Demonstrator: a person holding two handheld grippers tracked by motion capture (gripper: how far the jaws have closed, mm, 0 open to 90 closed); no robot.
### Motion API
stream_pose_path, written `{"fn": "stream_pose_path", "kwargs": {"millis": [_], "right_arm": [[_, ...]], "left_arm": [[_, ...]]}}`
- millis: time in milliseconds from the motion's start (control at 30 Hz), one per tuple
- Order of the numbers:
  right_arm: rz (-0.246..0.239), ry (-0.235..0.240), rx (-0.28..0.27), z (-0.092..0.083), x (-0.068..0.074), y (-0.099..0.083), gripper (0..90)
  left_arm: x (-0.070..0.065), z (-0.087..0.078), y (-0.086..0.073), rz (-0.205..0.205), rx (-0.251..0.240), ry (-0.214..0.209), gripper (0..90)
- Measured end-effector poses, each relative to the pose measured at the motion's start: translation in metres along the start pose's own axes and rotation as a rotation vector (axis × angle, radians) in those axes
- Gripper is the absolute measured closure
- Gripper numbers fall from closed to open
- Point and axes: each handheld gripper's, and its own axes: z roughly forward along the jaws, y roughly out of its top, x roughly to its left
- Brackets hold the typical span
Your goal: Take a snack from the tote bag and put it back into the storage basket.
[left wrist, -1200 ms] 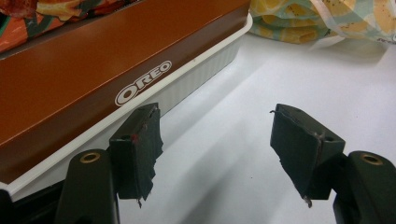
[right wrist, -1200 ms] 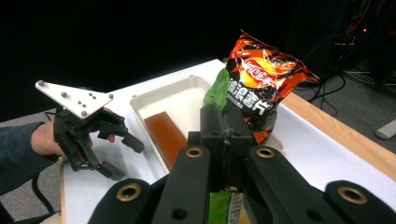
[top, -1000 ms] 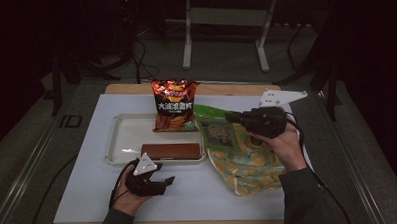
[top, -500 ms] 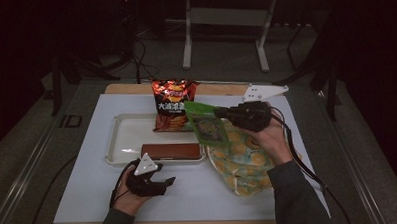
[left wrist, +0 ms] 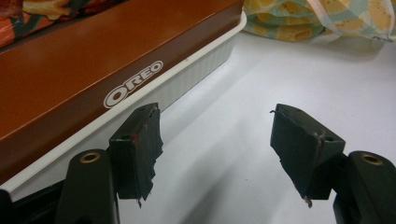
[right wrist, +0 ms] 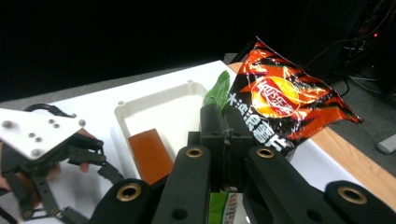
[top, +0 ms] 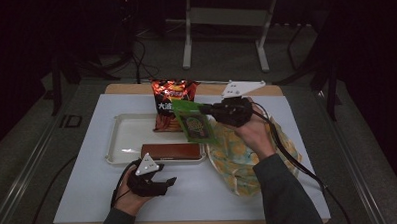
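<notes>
- High view showed the right gripper (top: 202,110) pinching a green snack packet (top: 193,123) by its top edge, the packet hanging in the air over the 3 o'clock end of the white tray (top: 130,139).
- Right gripper view: jaws pressed together on the green packet (right wrist: 215,95), whose upper corner stuck out above the pads; more green showed below, between the gripper's arms.
- Red chip bag (top: 171,104) stood at 12 o'clock of the tray, leaning on its far rim; the green packet hung just in front of it and overlapped it in the high view.
- Brown Oreo box (top: 171,151) lay flat along the tray's 6 o'clock rim.
- Yellow patterned cloth bag (top: 240,155) lay on the table at 3 o'clock of the tray, under the right forearm.
- Left gripper (top: 164,184) rested low at the table's near edge, at 6 o'clock of the tray, jaws spread with nothing between them.
- Left gripper view: both pads apart over bare white table (left wrist: 243,116); the Oreo box (left wrist: 84,70) and tray rim sat at 10 o'clock, cloth bag (left wrist: 299,18) at 1 o'clock.
</notes>
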Motion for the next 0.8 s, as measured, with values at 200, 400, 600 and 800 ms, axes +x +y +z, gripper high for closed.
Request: {"fn": "stream_pose_path", "kwargs": {"millis": [200,400,600,800], "right_arm": [[-0.049,-0.019,0.034,0.019,0.007,0.013,90.0],[-0.064,-0.029,0.057,0.039,0.01,0.023,90.0],[-0.063,-0.027,0.071,0.063,0.011,0.024,90.0],[0.015,-0.018,0.069,0.088,0.007,0.017,90.0]], "left_arm": [[-0.001,0.001,0.0,0.002,0.0,-0.003,33.2],[-0.003,0.002,0.001,0.005,0.0,-0.009,33.2],[-0.002,0.001,0.0,0.002,-0.002,-0.008,33.2],[-0.001,0.001,0.0,0.005,0.001,-0.01,33.2]]}}
